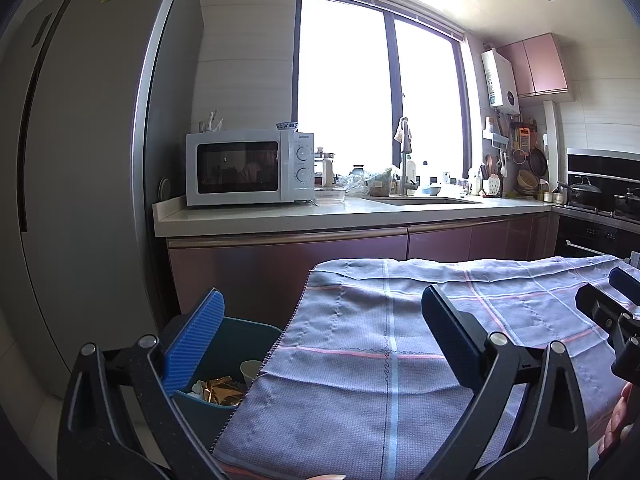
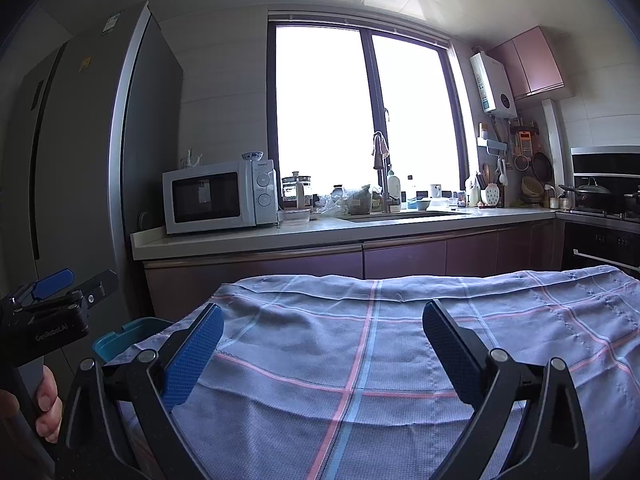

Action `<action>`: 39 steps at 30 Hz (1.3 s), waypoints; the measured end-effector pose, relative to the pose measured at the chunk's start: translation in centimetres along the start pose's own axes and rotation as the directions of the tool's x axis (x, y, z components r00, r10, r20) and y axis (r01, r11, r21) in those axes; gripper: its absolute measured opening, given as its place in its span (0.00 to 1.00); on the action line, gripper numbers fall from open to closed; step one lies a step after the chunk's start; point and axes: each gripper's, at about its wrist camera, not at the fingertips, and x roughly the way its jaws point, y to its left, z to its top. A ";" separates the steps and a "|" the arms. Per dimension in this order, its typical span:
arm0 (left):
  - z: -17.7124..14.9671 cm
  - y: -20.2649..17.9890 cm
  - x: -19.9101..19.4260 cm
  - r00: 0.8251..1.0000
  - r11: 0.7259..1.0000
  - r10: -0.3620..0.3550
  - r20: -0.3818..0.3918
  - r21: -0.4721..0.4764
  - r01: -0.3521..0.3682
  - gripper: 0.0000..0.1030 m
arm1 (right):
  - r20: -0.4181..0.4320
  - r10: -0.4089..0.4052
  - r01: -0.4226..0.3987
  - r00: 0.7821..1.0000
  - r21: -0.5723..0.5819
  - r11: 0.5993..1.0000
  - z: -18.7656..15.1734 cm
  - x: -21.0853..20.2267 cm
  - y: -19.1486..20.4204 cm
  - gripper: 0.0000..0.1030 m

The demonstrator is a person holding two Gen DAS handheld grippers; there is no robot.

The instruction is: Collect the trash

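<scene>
trash point(image 1: 218, 390), gold wrappers and a paper cup point(image 1: 250, 372), already lies in the teal bin point(image 1: 256, 334) beside the cloth-covered worktop point(image 1: 400, 340); both grippers, left gripper point(image 1: 322, 340) and right gripper point(image 2: 322, 356), gape empty, so scan the cloth before reaching again.

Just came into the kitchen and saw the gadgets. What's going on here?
A person holds two grippers, both open and empty, above a table covered by a checked cloth. The left gripper hangs near the bin beside the table, which already contains gold wrappers and a cup. The right gripper hovers over bare cloth.
</scene>
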 end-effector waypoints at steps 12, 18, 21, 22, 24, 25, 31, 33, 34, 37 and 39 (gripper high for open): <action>0.0 0.0 0.0 1.000 1.000 0.000 -0.001 -0.001 0.000 0.95 | -0.003 -0.003 0.003 1.000 0.006 1.000 -0.1 0.0 0.1 0.94; 0.0 0.0 0.0 1.000 1.000 -0.002 -0.001 0.000 0.002 0.95 | -0.005 -0.005 0.005 1.000 0.008 1.000 -0.1 0.1 0.1 0.94; 0.0 0.0 -0.1 1.000 1.000 -0.002 -0.002 -0.001 0.002 0.95 | -0.006 -0.006 0.006 1.000 0.008 1.000 -0.1 0.1 0.1 0.94; 0.0 -0.1 -0.1 1.000 1.000 -0.003 -0.004 0.000 0.003 0.95 | -0.006 -0.006 0.006 1.000 0.010 1.000 -0.1 0.1 0.1 0.94; -0.1 -0.1 -0.1 1.000 1.000 -0.001 -0.004 -0.001 0.001 0.95 | -0.008 -0.007 0.007 1.000 0.009 1.000 -0.2 0.1 0.1 0.94; -0.1 -0.1 -0.1 1.000 1.000 -0.003 -0.004 -0.001 0.003 0.95 | -0.007 -0.008 0.008 1.000 0.009 1.000 -0.2 0.1 0.2 0.94; 0.0 -0.1 -0.1 1.000 1.000 -0.003 -0.005 -0.001 0.003 0.95 | -0.010 -0.008 0.008 1.000 0.013 1.000 -0.2 0.1 0.3 0.94; -0.1 -0.1 -0.1 1.000 1.000 -0.001 -0.004 -0.001 0.001 0.95 | -0.009 -0.009 0.009 1.000 0.014 1.000 -0.2 0.1 0.3 0.94; 0.0 -0.1 -0.1 1.000 1.000 -0.003 -0.004 -0.001 0.003 0.95 | -0.008 -0.009 0.009 1.000 0.014 1.000 -0.2 0.1 0.3 0.94; -0.1 -0.1 -0.1 1.000 1.000 -0.002 -0.006 0.000 0.002 0.95 | -0.009 -0.009 0.009 1.000 0.016 1.000 -0.2 0.1 0.3 0.94; -0.2 -0.1 -0.1 1.000 1.000 -0.001 -0.005 0.001 0.001 0.95 | -0.010 -0.008 0.009 1.000 0.015 1.000 -0.2 0.1 0.3 0.94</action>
